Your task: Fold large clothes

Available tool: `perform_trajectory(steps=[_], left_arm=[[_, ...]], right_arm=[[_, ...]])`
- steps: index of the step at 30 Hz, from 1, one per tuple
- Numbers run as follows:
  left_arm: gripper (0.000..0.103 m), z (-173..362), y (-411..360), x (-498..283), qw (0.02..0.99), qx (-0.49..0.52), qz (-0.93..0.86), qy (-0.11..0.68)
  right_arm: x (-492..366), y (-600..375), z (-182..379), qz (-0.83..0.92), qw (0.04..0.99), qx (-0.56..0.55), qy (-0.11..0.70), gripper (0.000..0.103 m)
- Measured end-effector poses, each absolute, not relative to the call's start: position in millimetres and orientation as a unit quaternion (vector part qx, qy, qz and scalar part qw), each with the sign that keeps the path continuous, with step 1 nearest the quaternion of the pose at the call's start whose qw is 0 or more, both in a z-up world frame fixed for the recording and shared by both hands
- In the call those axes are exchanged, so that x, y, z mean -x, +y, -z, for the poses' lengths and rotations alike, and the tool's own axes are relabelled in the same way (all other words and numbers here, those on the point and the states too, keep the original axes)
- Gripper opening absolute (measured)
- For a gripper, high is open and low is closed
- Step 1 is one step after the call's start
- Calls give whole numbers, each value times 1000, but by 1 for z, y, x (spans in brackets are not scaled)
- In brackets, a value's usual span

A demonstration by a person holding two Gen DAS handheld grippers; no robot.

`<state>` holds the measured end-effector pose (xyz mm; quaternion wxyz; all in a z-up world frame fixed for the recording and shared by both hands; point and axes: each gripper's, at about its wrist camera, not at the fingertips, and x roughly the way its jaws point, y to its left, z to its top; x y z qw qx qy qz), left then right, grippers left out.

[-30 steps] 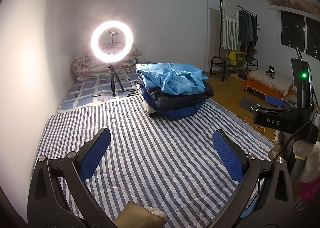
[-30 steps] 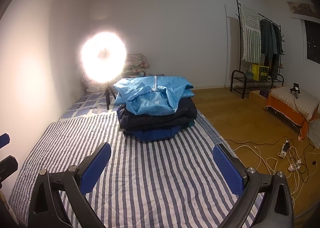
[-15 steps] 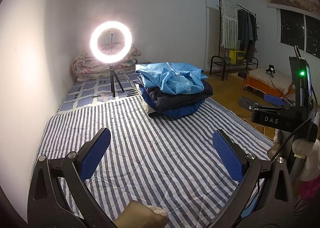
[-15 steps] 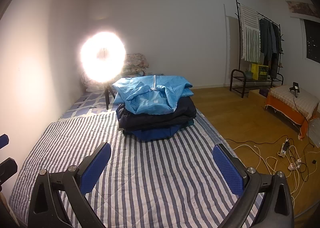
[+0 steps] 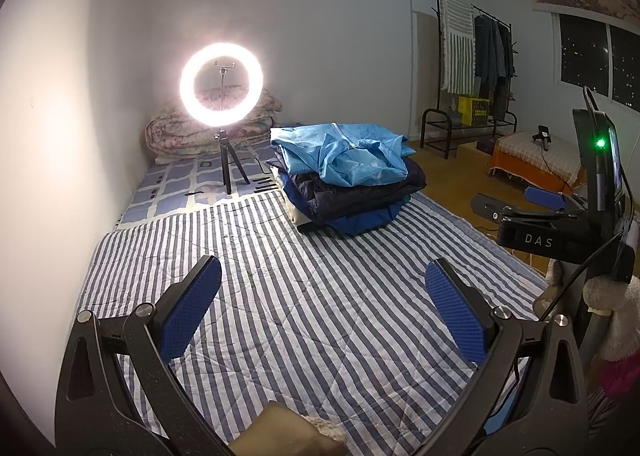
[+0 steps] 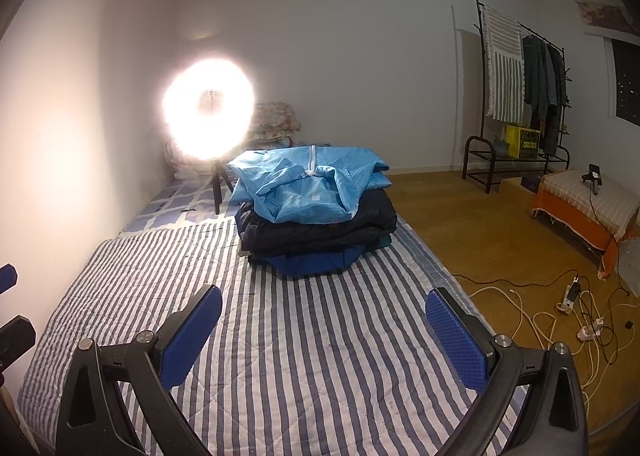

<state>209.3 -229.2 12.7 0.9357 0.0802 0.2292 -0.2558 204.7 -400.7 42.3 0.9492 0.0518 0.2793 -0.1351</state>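
A stack of folded clothes rests at the far end of the striped quilt (image 5: 304, 320) (image 6: 304, 340). Its top piece is a light blue jacket (image 5: 344, 154) (image 6: 310, 184), over a dark navy garment (image 5: 356, 190) (image 6: 320, 230) and a royal blue one (image 6: 316, 262). My left gripper (image 5: 323, 310) hovers open above the bare striped quilt, well short of the stack, with nothing between its blue pads. My right gripper (image 6: 324, 330) is open and empty too, facing the stack head-on. The right gripper's body (image 5: 548, 228) shows at the right edge of the left wrist view.
A lit ring light on a tripod (image 5: 221, 90) (image 6: 208, 110) stands left of the stack, before rolled floral bedding (image 5: 176, 132). A clothes rack (image 6: 516, 96), an orange-draped low table (image 6: 588, 208) and loose cables with power strips (image 6: 576, 308) occupy the wooden floor at right.
Both views have drifted very slightly; the stack sits a touch lower left in each frame. Both grippers stay open and empty.
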Motion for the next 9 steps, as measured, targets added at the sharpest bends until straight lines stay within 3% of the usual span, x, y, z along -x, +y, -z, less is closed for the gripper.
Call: perform_trajectory(steps=[9], left_arm=[[103, -12, -223, -211, 938, -86, 253, 219]], right_arm=[[-205, -401, -42, 134, 948, -54, 282, 103]])
